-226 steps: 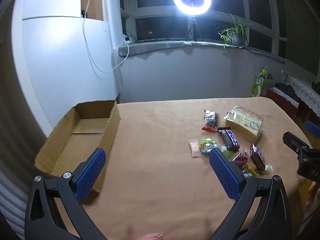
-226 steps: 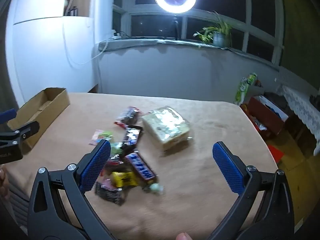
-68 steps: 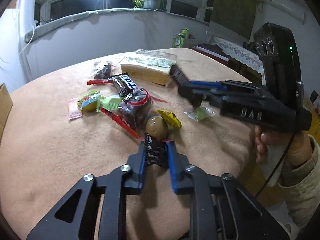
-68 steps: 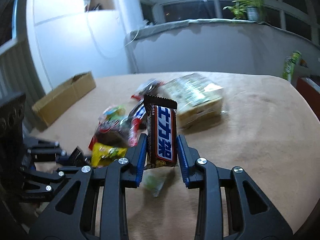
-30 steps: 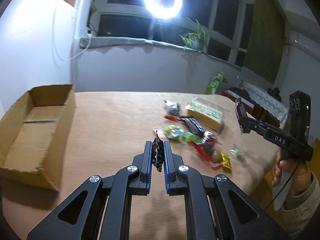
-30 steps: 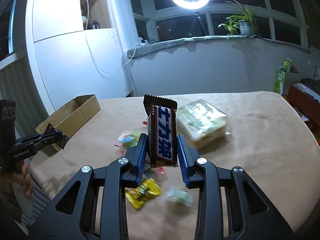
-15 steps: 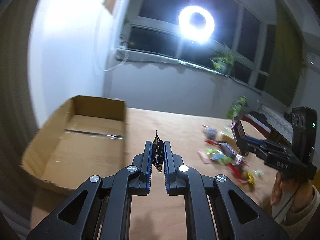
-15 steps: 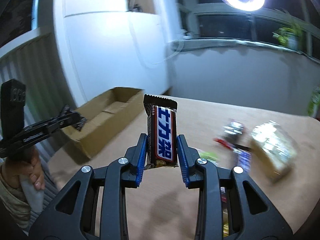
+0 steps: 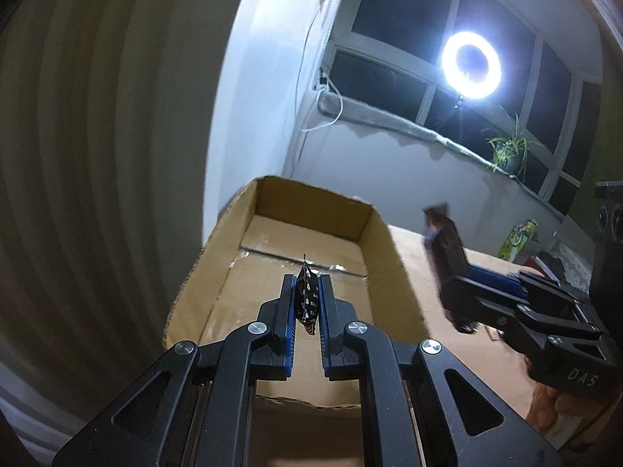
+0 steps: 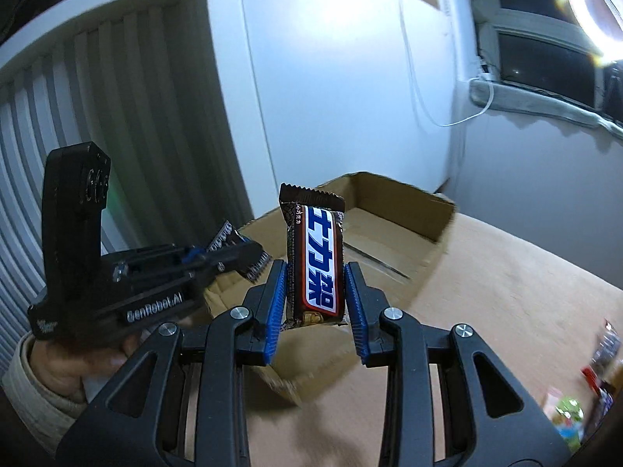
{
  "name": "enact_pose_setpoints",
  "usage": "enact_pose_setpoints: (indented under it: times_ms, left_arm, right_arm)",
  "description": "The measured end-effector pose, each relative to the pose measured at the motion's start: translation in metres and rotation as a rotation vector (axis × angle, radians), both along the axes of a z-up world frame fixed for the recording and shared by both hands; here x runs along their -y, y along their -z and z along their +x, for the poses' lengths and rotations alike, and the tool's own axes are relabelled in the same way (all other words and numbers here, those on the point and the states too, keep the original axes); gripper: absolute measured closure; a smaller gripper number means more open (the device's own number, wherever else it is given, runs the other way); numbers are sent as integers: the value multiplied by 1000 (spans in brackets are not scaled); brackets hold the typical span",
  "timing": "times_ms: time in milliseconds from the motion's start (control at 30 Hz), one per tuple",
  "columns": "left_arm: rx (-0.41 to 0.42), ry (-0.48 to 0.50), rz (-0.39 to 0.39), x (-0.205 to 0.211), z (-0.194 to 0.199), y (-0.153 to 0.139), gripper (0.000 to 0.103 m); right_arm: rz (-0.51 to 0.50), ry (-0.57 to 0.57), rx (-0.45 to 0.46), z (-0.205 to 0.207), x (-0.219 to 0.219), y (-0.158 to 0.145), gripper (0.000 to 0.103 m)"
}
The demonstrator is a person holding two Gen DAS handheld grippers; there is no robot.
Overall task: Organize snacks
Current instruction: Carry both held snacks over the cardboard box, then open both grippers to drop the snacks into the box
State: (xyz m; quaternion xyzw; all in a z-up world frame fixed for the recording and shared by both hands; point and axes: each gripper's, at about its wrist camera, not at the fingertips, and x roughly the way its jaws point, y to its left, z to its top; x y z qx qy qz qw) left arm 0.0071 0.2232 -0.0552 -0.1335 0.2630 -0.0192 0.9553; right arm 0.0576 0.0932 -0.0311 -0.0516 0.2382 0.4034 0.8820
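Two tools each pinch a snack over or beside the open cardboard box (image 9: 379,241); the left tool (image 9: 307,303) has its ribbed blue pads pressed on a small dark wrapper (image 9: 306,297), crinkled and seen edge-on, held above the box's floor; the right tool (image 10: 315,292) clamps a glossy brown chocolate bar (image 10: 315,260) upright, its white band with blue lettering facing the camera, its top seam crimped in a zigzag.

The box is plain corrugated board with raw, slightly frayed edges; a strip of shiny clear tape (image 9: 296,258) runs across its bottom seam; it sits on a surface (image 10: 506,292) covered in matte tan cloth.

Much is blurred: in the left view the right tool (image 9: 463,292) and its bar (image 9: 446,241) are a smeared dark shape at the right of the box; in the right view the near corner of the box (image 10: 389,210) is soft, and the leftover snacks (image 10: 572,416) at the far right edge are cut off and hard to identify.

Only the right view shows the wrapper (image 10: 237,251) flat-on, with serrated ends, in the left tool (image 10: 249,257), and the hand (image 10: 74,366) in a pale sleeve gripping that tool; only the left view shows the box's whole interior, the ring light (image 9: 471,64) and a potted plant (image 9: 510,151) on the sill.
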Motion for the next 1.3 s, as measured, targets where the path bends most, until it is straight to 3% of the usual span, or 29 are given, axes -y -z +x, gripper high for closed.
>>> enact_pose_setpoints:
  times_ms: [67, 100, 167, 233, 400, 700, 1300]
  left_arm:
    - [-12, -15, -1, -2, 0, 3, 87]
    - [-13, -25, -2, -6, 0, 2, 82]
    - [-9, -56, 3, -8, -6, 1, 47]
    - [15, -67, 13, -9, -13, -2, 37]
    - [36, -89, 35, -14, -24, -9, 37]
    - [53, -143, 66, -18, -36, -23, 32]
    - [70, 7, 154, 61, -42, -43, 27]
  right_arm:
    - [-35, -16, -15, 7, -13, 6, 70]
    - [-51, -15, -13, 9, -15, 10, 61]
    - [-46, 6, 0, 9, -9, 12, 42]
    - [-42, 30, 12, 5, -1, 12, 38]
    - [-41, 93, 48, -20, 20, 14, 38]
    - [-40, 100, 74, -57, 36, 19, 38]
    - [21, 189, 79, -92, 99, 31, 38]
